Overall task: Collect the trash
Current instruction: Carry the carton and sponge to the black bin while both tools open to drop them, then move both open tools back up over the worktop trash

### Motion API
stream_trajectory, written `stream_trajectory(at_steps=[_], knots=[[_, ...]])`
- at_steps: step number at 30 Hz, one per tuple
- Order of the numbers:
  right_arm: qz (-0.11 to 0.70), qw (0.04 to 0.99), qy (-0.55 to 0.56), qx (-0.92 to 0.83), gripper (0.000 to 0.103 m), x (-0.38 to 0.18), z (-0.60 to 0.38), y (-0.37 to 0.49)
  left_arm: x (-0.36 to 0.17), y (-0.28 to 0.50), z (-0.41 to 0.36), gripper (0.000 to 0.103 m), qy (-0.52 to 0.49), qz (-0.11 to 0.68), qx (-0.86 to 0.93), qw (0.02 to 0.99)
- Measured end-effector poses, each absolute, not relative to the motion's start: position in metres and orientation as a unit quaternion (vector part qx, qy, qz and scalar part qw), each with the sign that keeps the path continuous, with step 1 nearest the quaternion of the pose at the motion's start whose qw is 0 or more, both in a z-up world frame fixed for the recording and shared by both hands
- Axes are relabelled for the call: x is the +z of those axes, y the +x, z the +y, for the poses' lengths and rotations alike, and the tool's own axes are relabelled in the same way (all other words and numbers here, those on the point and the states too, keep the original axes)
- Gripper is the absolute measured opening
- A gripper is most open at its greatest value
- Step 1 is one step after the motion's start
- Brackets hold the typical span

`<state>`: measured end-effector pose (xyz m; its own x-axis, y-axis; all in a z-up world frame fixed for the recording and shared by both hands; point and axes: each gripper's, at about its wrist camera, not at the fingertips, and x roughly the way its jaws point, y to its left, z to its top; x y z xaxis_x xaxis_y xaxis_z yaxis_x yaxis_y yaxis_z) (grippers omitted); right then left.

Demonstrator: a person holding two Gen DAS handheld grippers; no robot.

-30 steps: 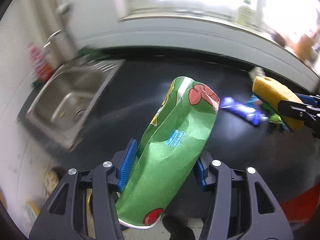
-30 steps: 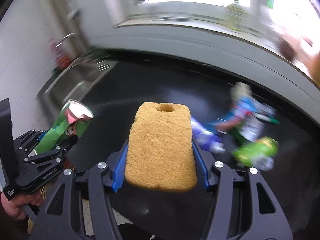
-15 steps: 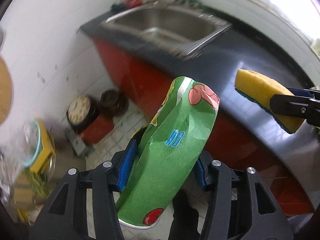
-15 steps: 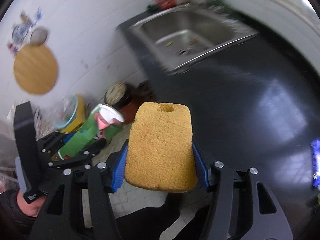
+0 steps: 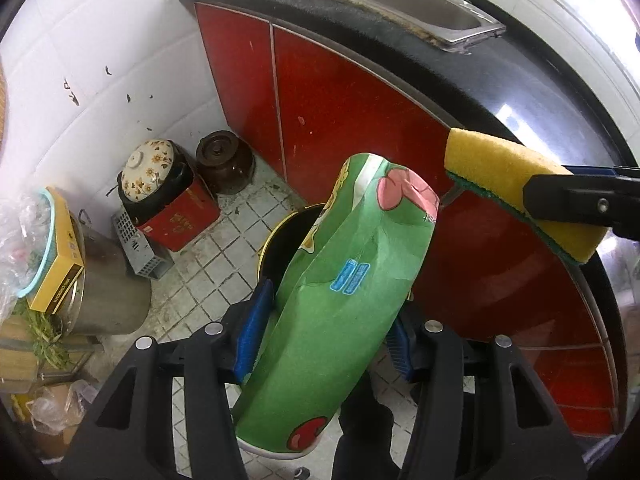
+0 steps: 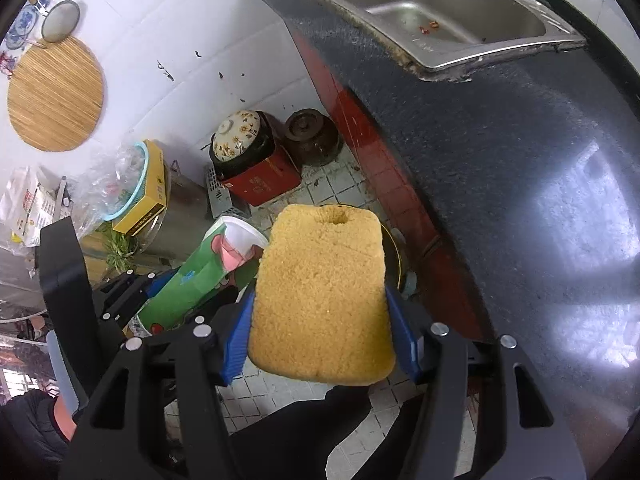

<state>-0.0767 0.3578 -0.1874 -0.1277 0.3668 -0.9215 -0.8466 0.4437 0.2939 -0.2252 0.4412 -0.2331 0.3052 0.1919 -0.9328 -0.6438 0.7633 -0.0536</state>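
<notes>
A crushed green paper cup (image 5: 344,288) with cartoon print sits between the blue pads of my left gripper (image 5: 328,332), which is shut on it. Below the cup on the tiled floor stands a dark bin with a yellow rim (image 5: 276,240). My right gripper (image 6: 322,332) is shut on a yellow sponge (image 6: 324,296), held above the same bin (image 6: 394,252). In the left wrist view the sponge (image 5: 512,184) hangs at the right, clamped by a black finger (image 5: 576,204). The right wrist view shows the cup (image 6: 188,284) and left gripper (image 6: 160,292) lower left.
A dark countertop (image 6: 520,160) with a steel sink (image 6: 500,56) runs above red cabinet doors (image 5: 340,100). On the floor stand a floral-lidded pot (image 5: 148,168), a brown jar (image 5: 224,160) and a steel pot (image 5: 108,280). A person's dark trouser leg (image 6: 300,432) is below.
Both grippers have swung off the countertop to the left and dropped toward the floor beside the cabinets. The cup and the sponge stay clamped as before.
</notes>
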Motion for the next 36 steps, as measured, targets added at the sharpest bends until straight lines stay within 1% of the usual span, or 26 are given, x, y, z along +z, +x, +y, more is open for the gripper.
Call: stream_trajectory(at_steps=[4, 5, 6, 7, 8, 9, 17, 22, 23, 25, 26, 28, 29, 30, 32, 36], knots=[[0.57, 0.629, -0.214, 0.484, 0.059, -0.186, 0.364, -0.076, -0.237, -0.22, 0.448, 0.052, -0.222, 0.518, 0.265, 0.783], [0.569, 0.63, -0.214, 0.484, 0.06, -0.186, 0.365, -0.076, -0.238, -0.219, 0.45, 0.055, -0.223, 0.516, 0.264, 0.784], [0.57, 0.628, -0.214, 0.485, 0.062, -0.186, 0.366, -0.075, -0.239, -0.218, 0.451, 0.068, -0.225, 0.515, 0.261, 0.785], [0.571, 0.628, -0.215, 0.484, 0.068, -0.186, 0.368, -0.074, -0.239, -0.217, 0.452, 0.076, -0.227, 0.515, 0.261, 0.784], [0.57, 0.628, -0.214, 0.484, 0.072, -0.187, 0.37, -0.072, -0.24, -0.217, 0.453, 0.083, -0.225, 0.514, 0.263, 0.785], [0.569, 0.629, -0.214, 0.484, 0.075, -0.186, 0.37, -0.071, -0.238, -0.217, 0.452, 0.083, -0.222, 0.511, 0.267, 0.787], [0.571, 0.631, -0.206, 0.483, 0.075, -0.183, 0.368, -0.063, -0.237, -0.218, 0.452, 0.083, -0.223, 0.512, 0.269, 0.785], [0.566, 0.643, -0.188, 0.479, 0.076, -0.167, 0.35, -0.051, -0.225, -0.213, 0.445, 0.083, -0.211, 0.511, 0.265, 0.79], [0.565, 0.647, -0.184, 0.478, 0.077, -0.162, 0.345, -0.048, -0.218, -0.21, 0.441, 0.084, -0.203, 0.51, 0.262, 0.794], [0.556, 0.663, -0.17, 0.472, 0.082, -0.147, 0.327, -0.037, -0.207, -0.203, 0.434, 0.089, -0.19, 0.506, 0.257, 0.801], [0.549, 0.674, -0.162, 0.467, 0.084, -0.138, 0.316, -0.03, -0.2, -0.197, 0.429, 0.092, -0.183, 0.503, 0.253, 0.806], [0.533, 0.702, -0.144, 0.45, 0.089, -0.118, 0.287, -0.014, -0.182, -0.182, 0.415, 0.094, -0.171, 0.494, 0.239, 0.818], [0.524, 0.72, -0.134, 0.436, 0.09, -0.106, 0.267, -0.003, -0.175, -0.173, 0.409, 0.096, -0.166, 0.491, 0.231, 0.823], [0.518, 0.732, -0.127, 0.424, 0.092, -0.099, 0.253, 0.005, -0.165, -0.158, 0.395, 0.096, -0.156, 0.488, 0.216, 0.831], [0.502, 0.765, -0.104, 0.389, 0.092, -0.079, 0.207, 0.027, -0.152, -0.135, 0.375, 0.096, -0.143, 0.481, 0.191, 0.844], [0.482, 0.82, -0.057, 0.304, 0.092, -0.051, 0.109, 0.067, -0.119, -0.067, 0.31, 0.096, -0.094, 0.464, 0.103, 0.875]])
